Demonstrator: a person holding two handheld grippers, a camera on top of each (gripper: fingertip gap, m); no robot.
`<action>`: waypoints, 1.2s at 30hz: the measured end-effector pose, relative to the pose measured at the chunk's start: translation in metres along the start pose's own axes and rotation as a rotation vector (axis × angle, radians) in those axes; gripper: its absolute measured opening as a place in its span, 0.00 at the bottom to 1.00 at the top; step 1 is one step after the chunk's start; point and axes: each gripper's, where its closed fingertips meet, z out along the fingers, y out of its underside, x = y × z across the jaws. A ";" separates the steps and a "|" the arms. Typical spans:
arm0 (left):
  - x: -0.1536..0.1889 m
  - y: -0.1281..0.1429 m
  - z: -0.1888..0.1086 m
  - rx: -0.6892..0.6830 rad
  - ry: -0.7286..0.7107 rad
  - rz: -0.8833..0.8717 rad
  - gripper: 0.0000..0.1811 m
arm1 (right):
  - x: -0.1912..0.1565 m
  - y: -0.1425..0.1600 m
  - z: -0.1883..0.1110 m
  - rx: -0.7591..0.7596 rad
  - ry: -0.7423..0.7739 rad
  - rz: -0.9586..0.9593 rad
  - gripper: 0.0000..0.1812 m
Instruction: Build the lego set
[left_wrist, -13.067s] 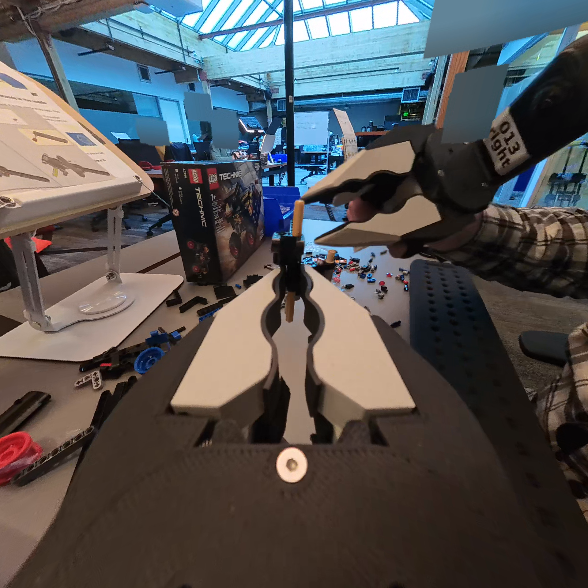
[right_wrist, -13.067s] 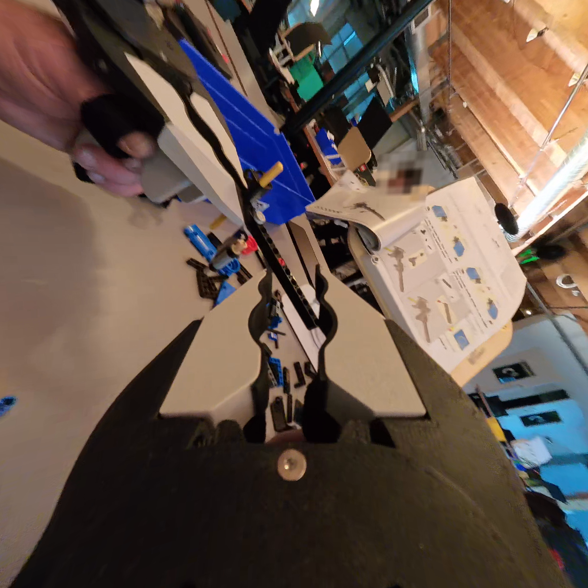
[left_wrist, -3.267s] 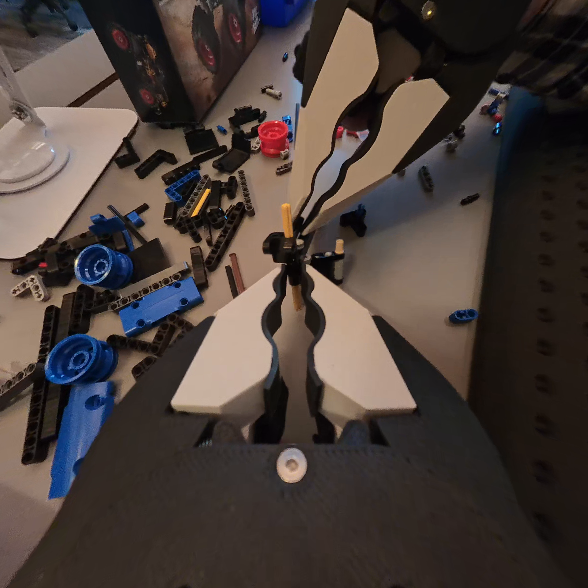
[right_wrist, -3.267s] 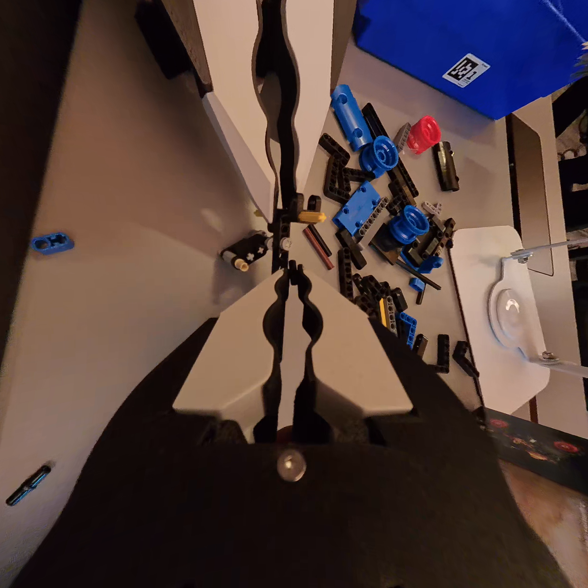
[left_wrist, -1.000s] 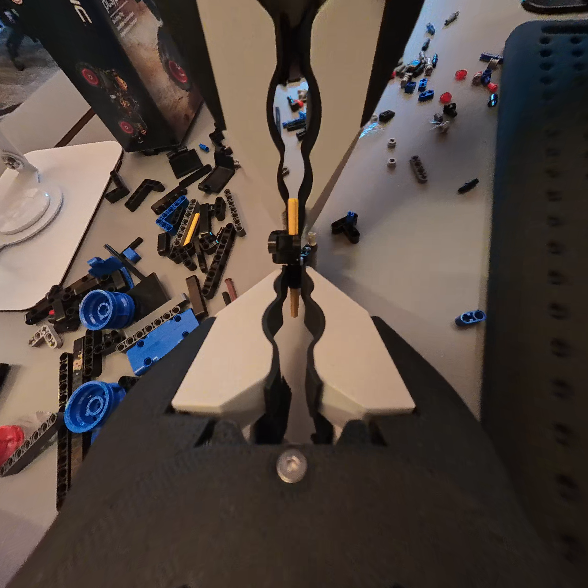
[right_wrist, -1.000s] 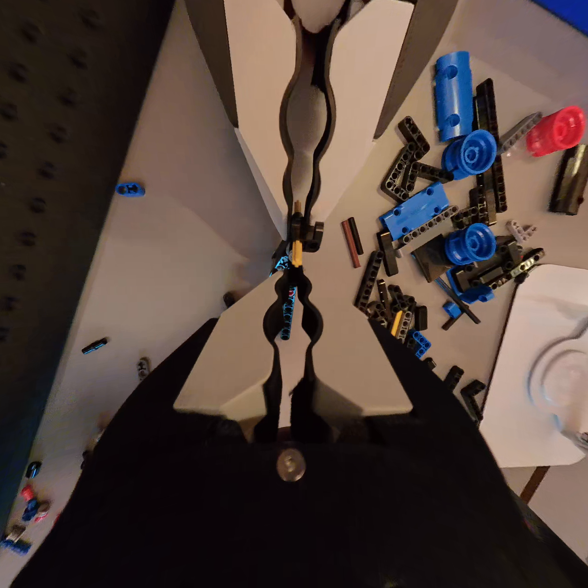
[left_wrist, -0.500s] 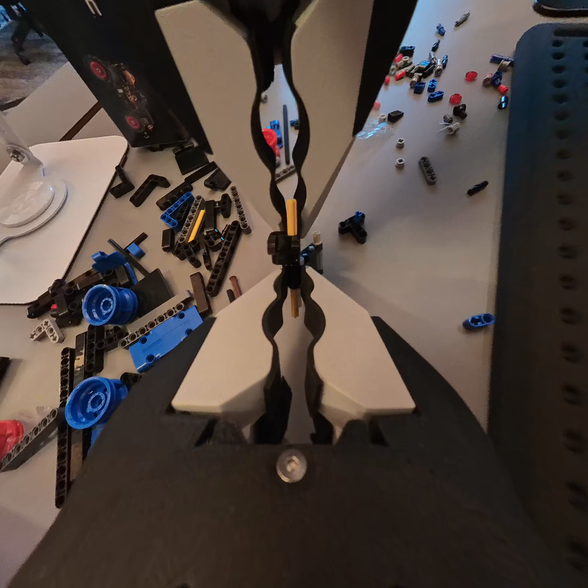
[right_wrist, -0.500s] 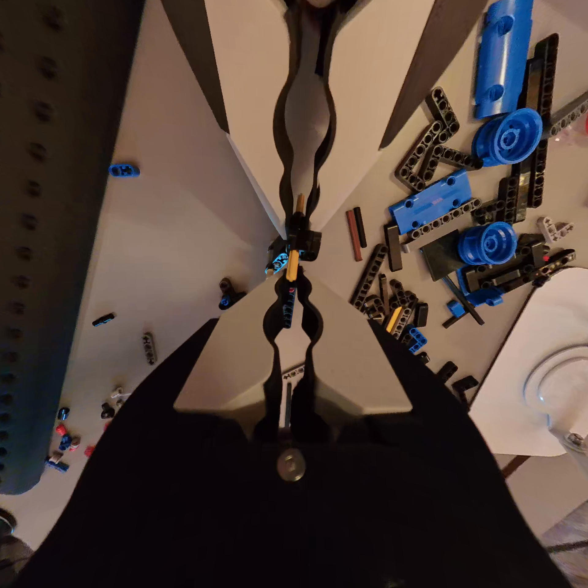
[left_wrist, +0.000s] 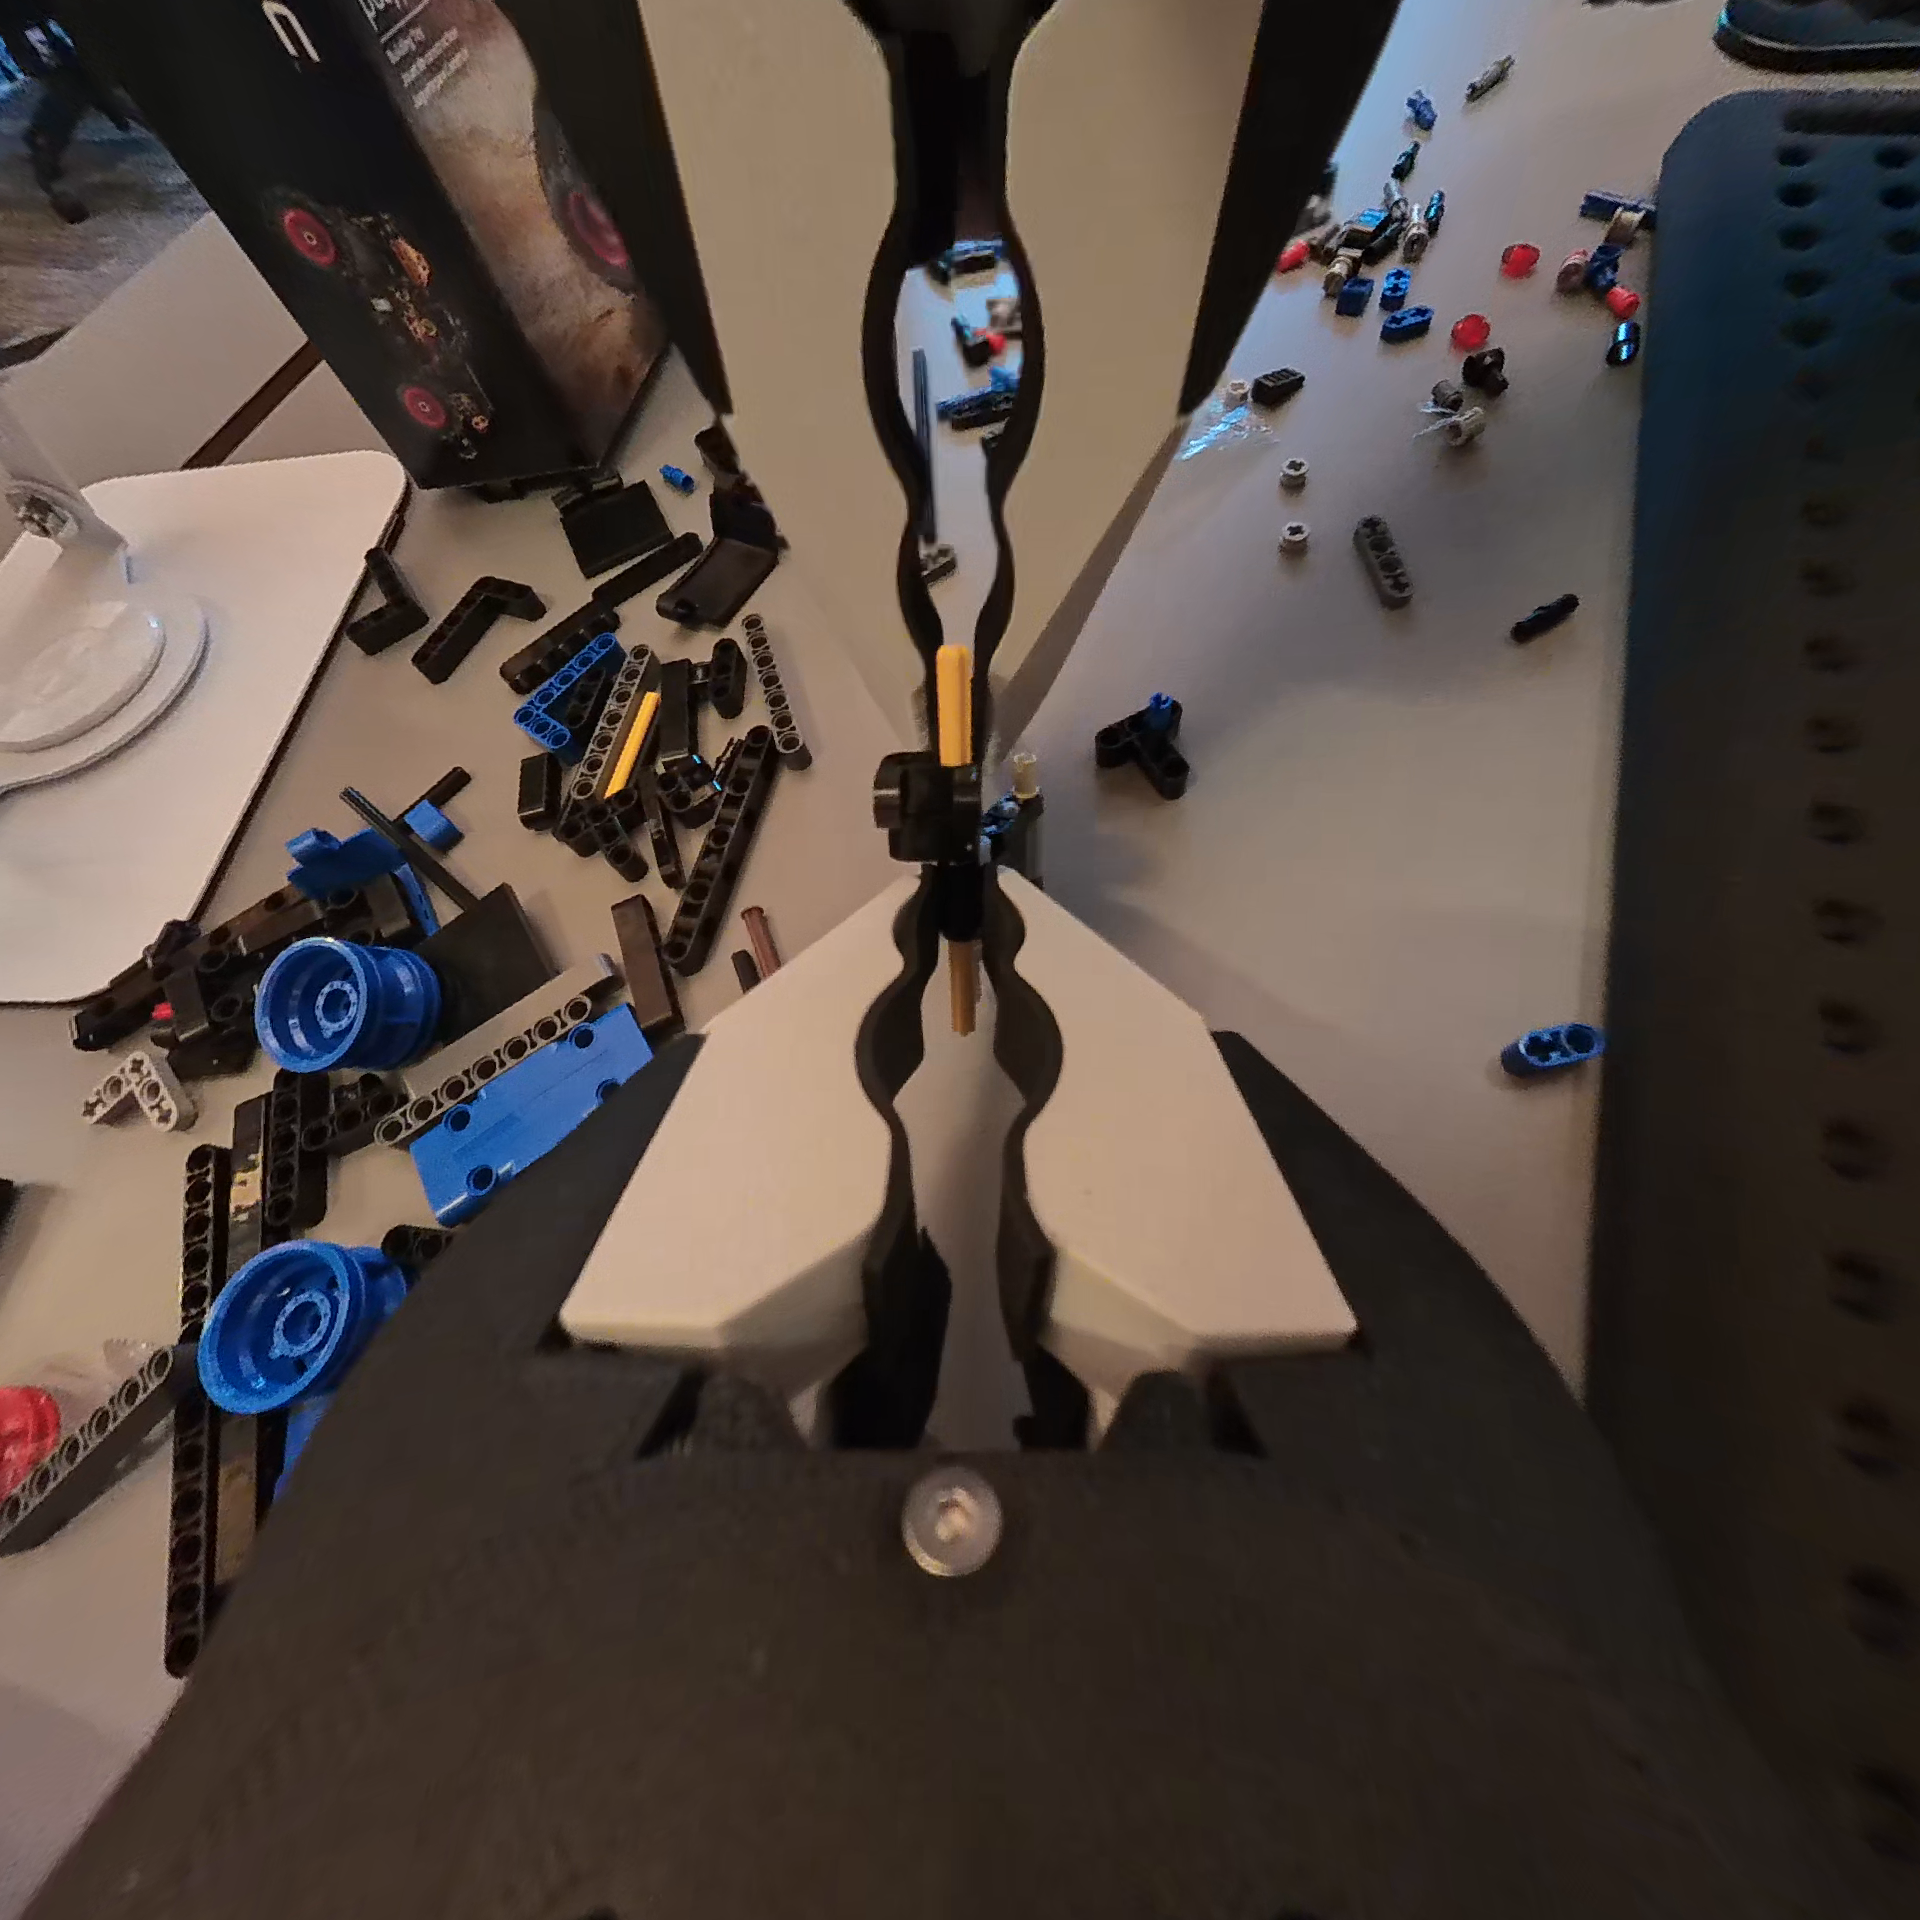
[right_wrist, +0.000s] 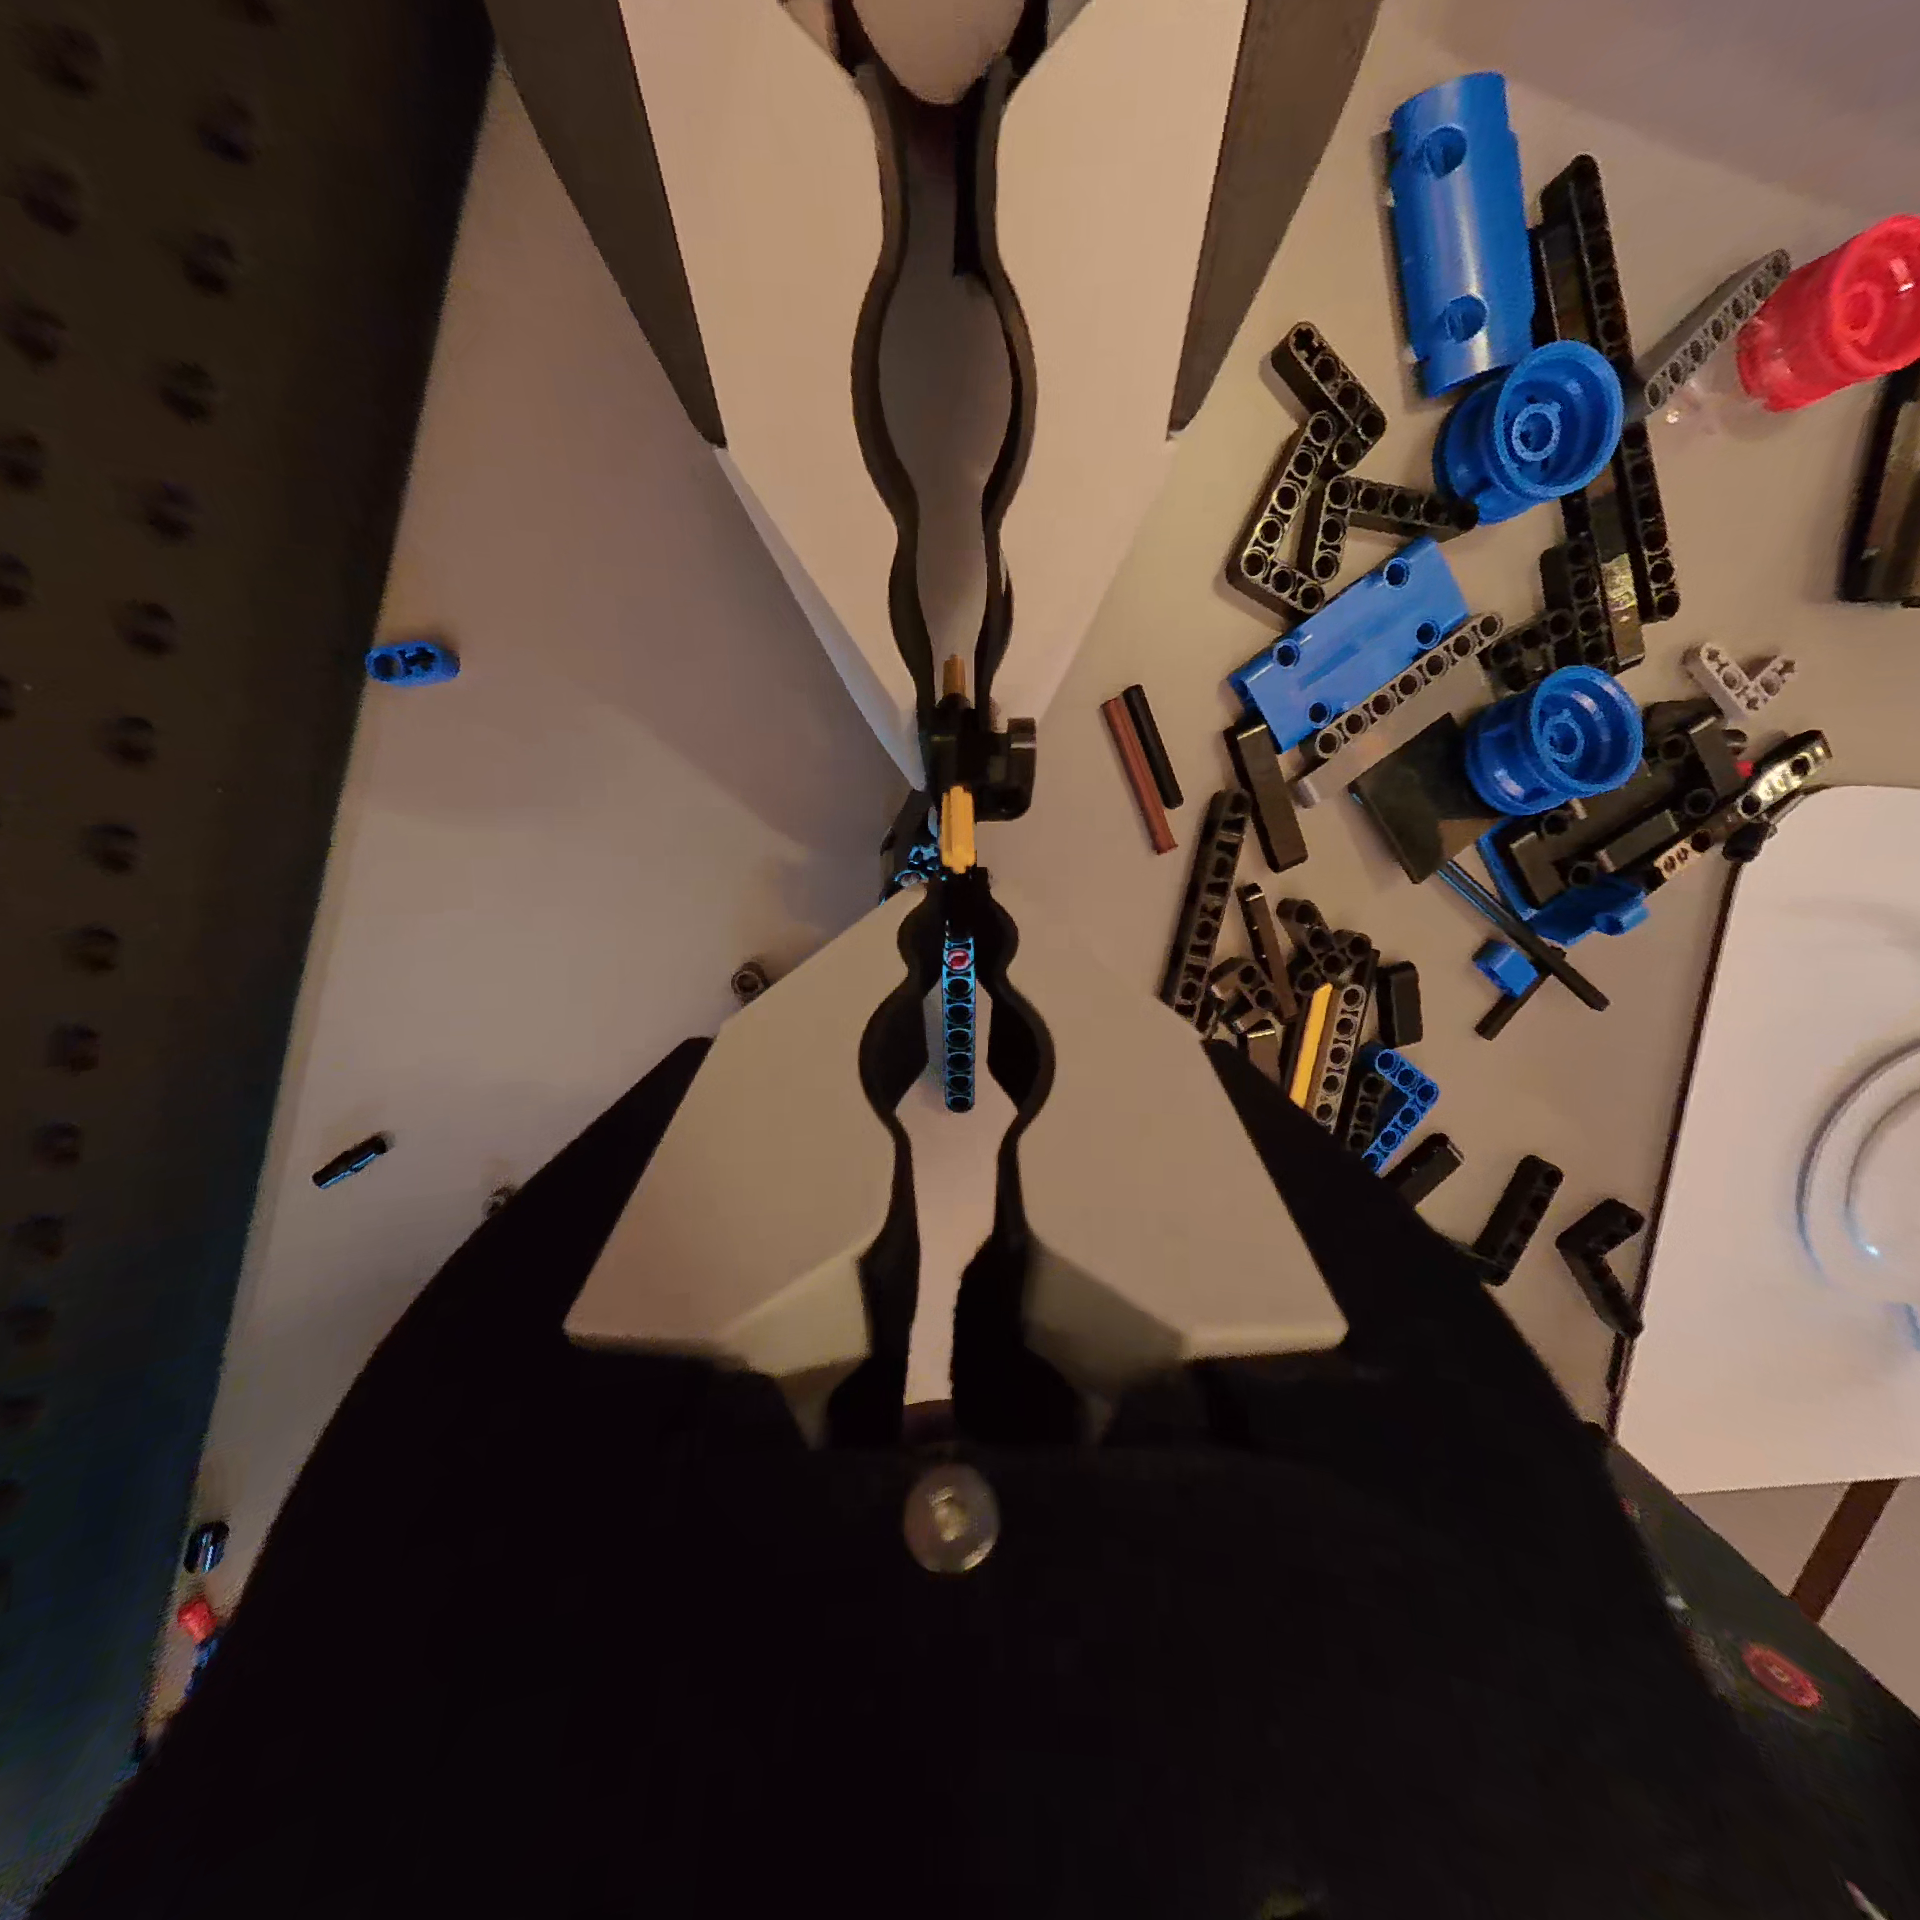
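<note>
My left gripper (left_wrist: 954, 883) is shut on a small assembly: a black connector (left_wrist: 925, 795) on a yellow axle (left_wrist: 953, 696), held above the grey table (left_wrist: 1299, 883). My right gripper (left_wrist: 954, 717) faces it tip to tip, its fingertips at the axle's free end. In the right wrist view my right gripper (right_wrist: 954, 899) is closed to a narrow gap around a black holed beam (right_wrist: 958, 1023) in line with the yellow axle (right_wrist: 956, 826). The left gripper (right_wrist: 958, 717) comes in from the top there.
Loose black and blue beams (left_wrist: 665, 748) and two blue wheels (left_wrist: 343, 1003) lie on the left. The set's box (left_wrist: 416, 208) and a white stand base (left_wrist: 156, 644) are behind them. Small parts (left_wrist: 1455, 291) are scattered far right beside a dark perforated pad (left_wrist: 1766, 727). Both grippers' tips are close together, under 4 cm apart.
Thirteen seconds ago the grippers were apart and raised; now they meet tip to tip low over the table. In the last second the black beam has slid deeper between the right gripper's fingers.
</note>
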 end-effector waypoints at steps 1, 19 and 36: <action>0.000 0.000 0.000 0.001 0.002 -0.003 0.03 | 0.000 -0.001 -0.001 0.009 0.008 0.001 0.01; -0.001 -0.001 0.000 0.017 0.001 -0.013 0.03 | 0.002 -0.005 -0.005 0.213 0.088 0.099 0.01; 0.000 -0.003 -0.002 0.018 -0.006 0.003 0.03 | 0.003 0.000 -0.006 -0.091 0.485 -0.376 0.02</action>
